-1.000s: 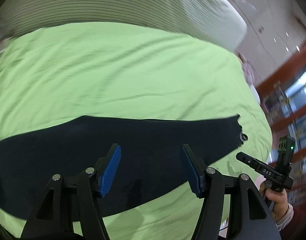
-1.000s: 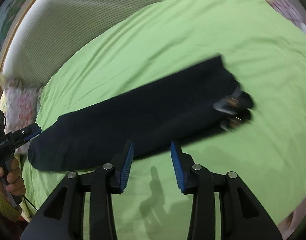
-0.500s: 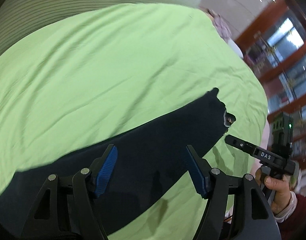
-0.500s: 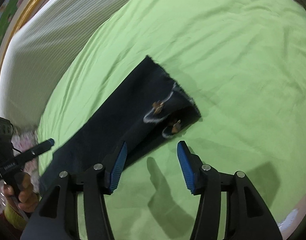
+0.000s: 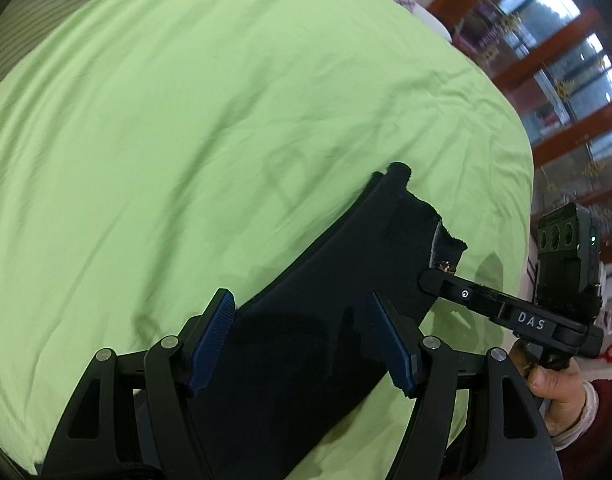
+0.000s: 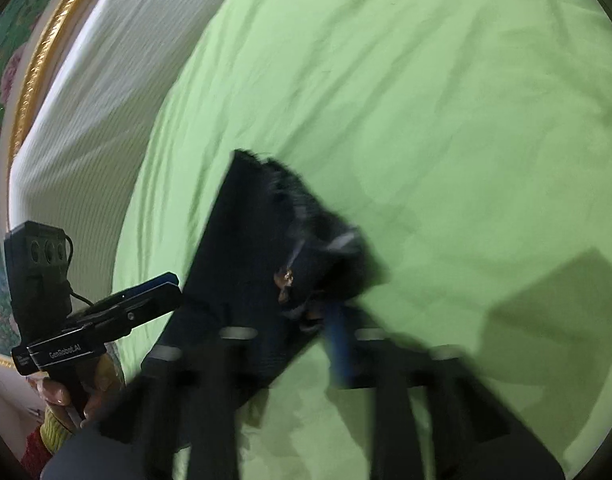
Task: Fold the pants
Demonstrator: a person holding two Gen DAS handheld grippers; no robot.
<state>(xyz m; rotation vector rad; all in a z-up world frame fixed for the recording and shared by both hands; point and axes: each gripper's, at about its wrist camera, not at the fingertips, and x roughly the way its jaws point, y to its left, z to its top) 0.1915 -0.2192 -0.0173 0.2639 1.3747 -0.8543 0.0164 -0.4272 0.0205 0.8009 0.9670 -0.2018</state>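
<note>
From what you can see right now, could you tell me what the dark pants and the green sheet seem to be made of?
The dark navy pants: apparently a soft, matte woven cloth, lying limp with a frayed-looking end.
The light green bed sheet: probably thin, matte cotton-like fabric, given its fine creases.

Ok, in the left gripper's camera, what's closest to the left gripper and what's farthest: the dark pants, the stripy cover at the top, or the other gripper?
From the left gripper, nearest first:
1. The dark pants, lying right between and under its fingers.
2. The right gripper, to the right, its tip at the pants' end.
3. The striped cover, far off at the top left, past the green sheet.
</note>
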